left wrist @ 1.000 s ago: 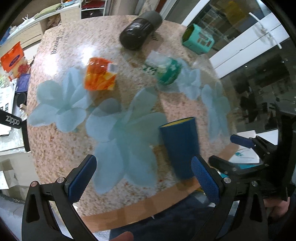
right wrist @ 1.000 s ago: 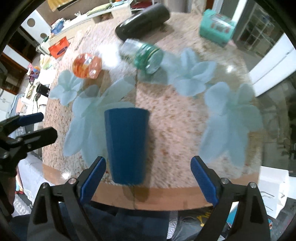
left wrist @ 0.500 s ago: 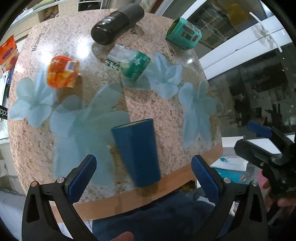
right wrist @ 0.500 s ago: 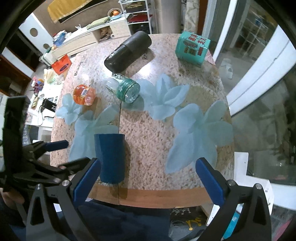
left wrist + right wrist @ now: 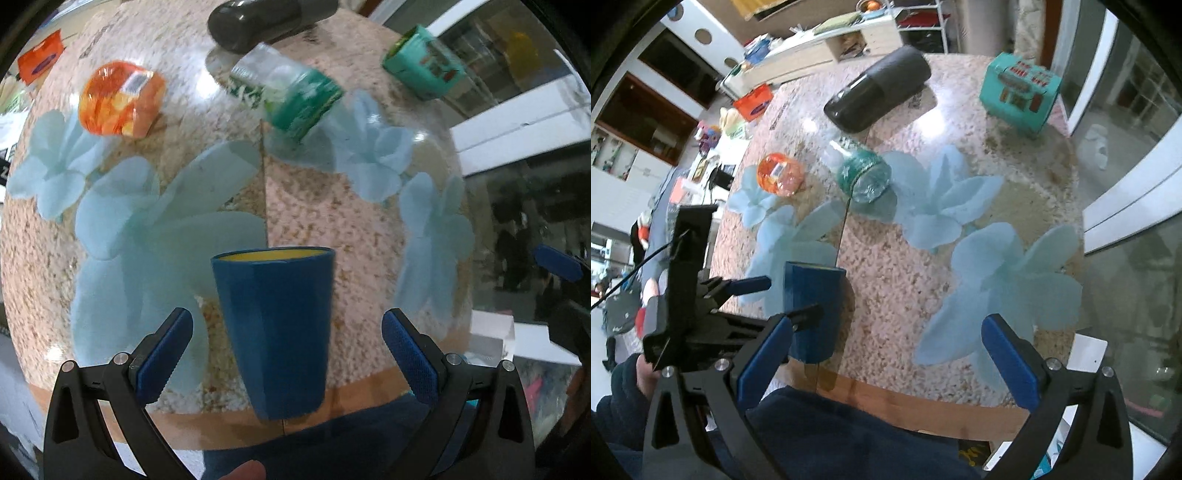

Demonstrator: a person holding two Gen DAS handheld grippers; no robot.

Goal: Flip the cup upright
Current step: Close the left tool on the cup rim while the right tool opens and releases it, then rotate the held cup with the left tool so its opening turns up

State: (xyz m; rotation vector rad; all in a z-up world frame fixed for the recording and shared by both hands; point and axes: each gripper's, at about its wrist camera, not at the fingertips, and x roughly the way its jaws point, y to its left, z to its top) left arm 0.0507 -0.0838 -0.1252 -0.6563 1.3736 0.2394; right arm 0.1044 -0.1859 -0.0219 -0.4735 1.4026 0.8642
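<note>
A dark blue cup [image 5: 275, 325] with a yellow inside stands near the table's front edge, its rim at the top. My left gripper [image 5: 286, 354] is open, with the cup between its fingers, not touching either pad. In the right wrist view the cup [image 5: 812, 306] sits at the lower left, with the left gripper [image 5: 783, 299] around it. My right gripper [image 5: 886, 358] is open and empty, to the right of the cup above the table's front edge.
On the round speckled table [image 5: 1015, 192] with blue flower prints lie a green-capped clear bottle [image 5: 288, 92], an orange packet [image 5: 120, 98], a black cylinder [image 5: 266, 18] and a teal box [image 5: 424, 68]. A glass door [image 5: 1126, 147] is on the right.
My left gripper has moved in toward the cup, which now sits centred between its fingers. My right gripper has drawn back and to the right, away from the cup.
</note>
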